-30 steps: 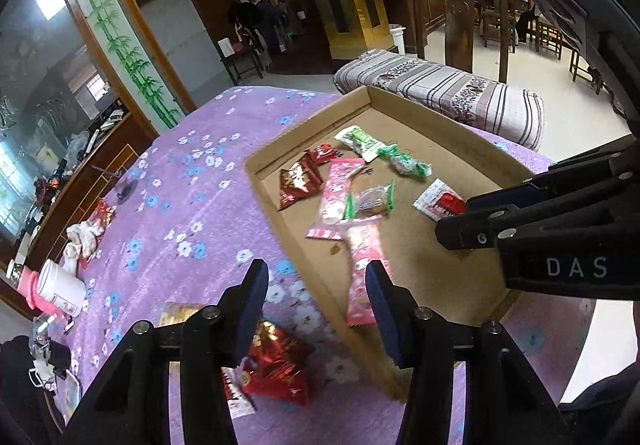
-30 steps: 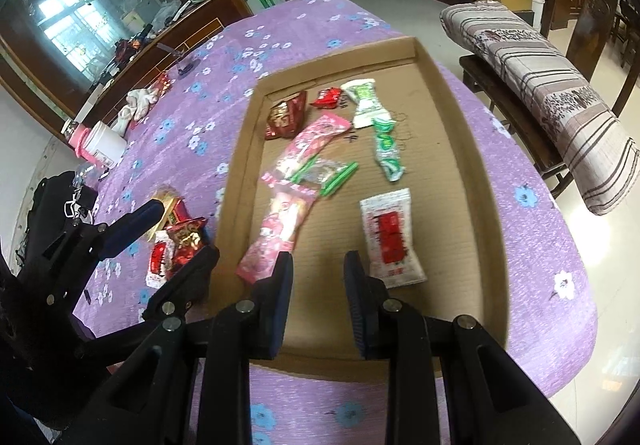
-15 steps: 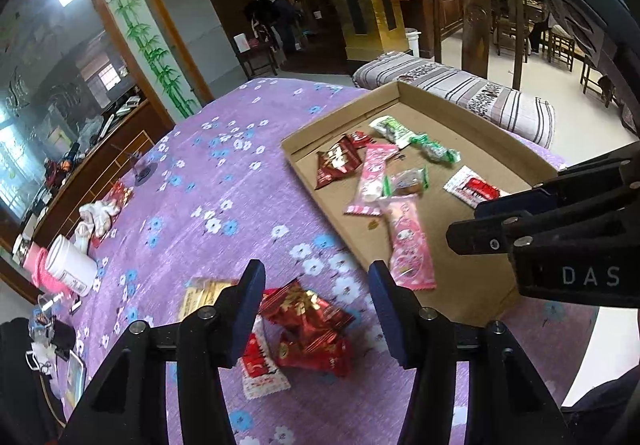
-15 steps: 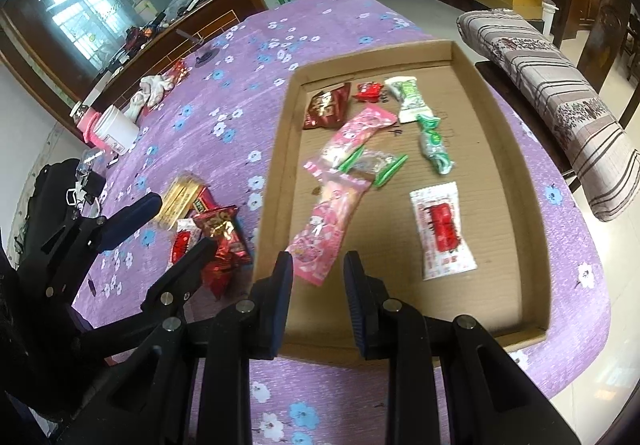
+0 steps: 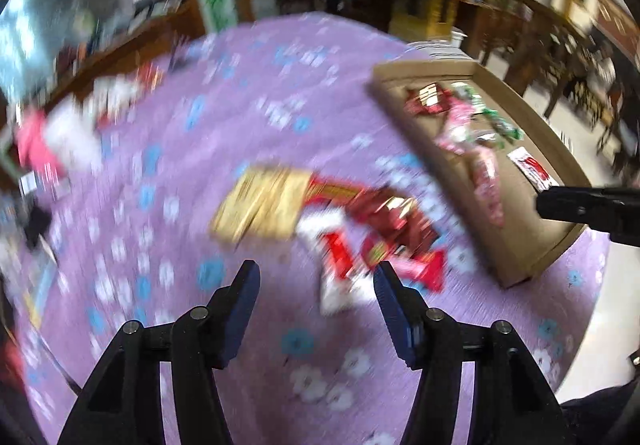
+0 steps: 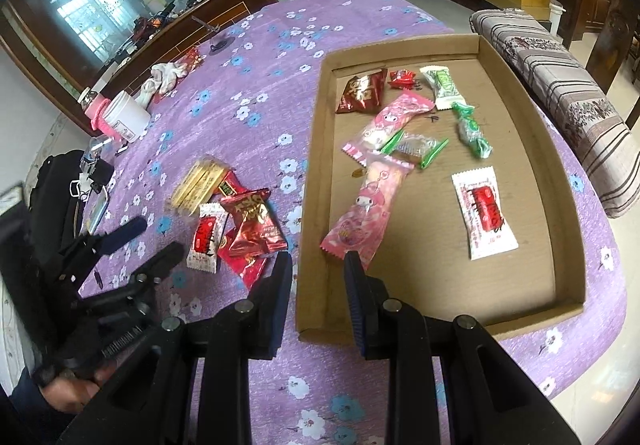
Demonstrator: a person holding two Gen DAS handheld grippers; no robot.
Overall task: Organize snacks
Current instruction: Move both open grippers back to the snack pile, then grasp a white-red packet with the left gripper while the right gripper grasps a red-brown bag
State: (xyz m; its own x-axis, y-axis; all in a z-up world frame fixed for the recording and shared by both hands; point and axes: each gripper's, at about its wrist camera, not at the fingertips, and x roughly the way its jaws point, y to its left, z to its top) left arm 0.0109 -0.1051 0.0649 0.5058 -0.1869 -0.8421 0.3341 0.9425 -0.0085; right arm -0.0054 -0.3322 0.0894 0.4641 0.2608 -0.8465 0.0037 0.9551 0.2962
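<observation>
Purple floral tablecloth (image 6: 248, 93), cardboard tray (image 6: 568, 205), left tongs (image 5: 316, 281) just widening, empty, right tongs (image 6: 316, 269) narrow, empty

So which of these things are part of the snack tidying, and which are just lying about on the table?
Part of the job:
cardboard tray
pink snack packs in the tray
loose red packets on the cloth
gold packet
left gripper, open

Just lying about:
white jar
crumpled white cloth
striped cushion
</observation>
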